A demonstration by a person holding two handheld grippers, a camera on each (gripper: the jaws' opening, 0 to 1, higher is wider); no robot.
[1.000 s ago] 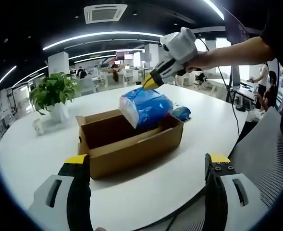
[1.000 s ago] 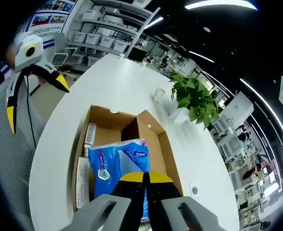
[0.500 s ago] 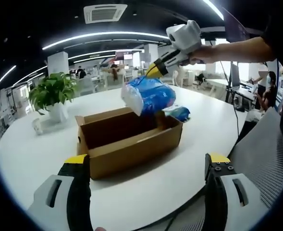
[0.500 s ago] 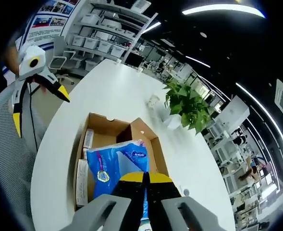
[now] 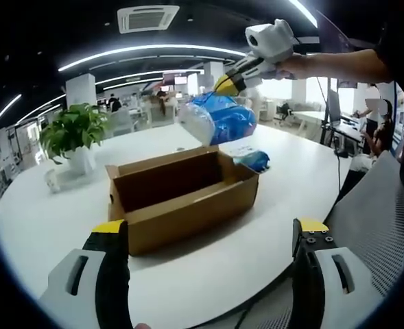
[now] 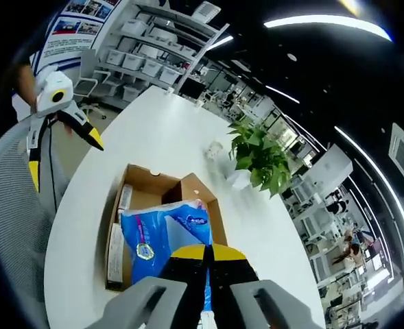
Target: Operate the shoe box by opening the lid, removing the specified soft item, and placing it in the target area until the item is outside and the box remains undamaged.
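Right tongs (image 6: 206,255): closed on the top edge of the blue soft pack (image 6: 162,236); seen in the left gripper view (image 5: 222,83) held by a person's hand (image 5: 299,65).
Left tongs (image 5: 208,232): jaws spread wide, nothing between them; seen in the right gripper view (image 6: 63,151) off the tabletop's edge, also spread.
Blue soft pack: hanging from the right tongs, lifted clear above the cardboard shoe box (image 5: 181,195), not touching it (image 5: 217,118).
Cardboard shoe box: open, on the white tabletop (image 5: 44,219), ahead of the left tongs and directly below the right tongs; flat packets lie along one inner wall (image 6: 116,243).
Second blue item (image 5: 254,162): on the tabletop just beyond the box's far corner from the left tongs.
Potted plant (image 5: 75,133): on the tabletop, beyond the box, well apart from both tongs.
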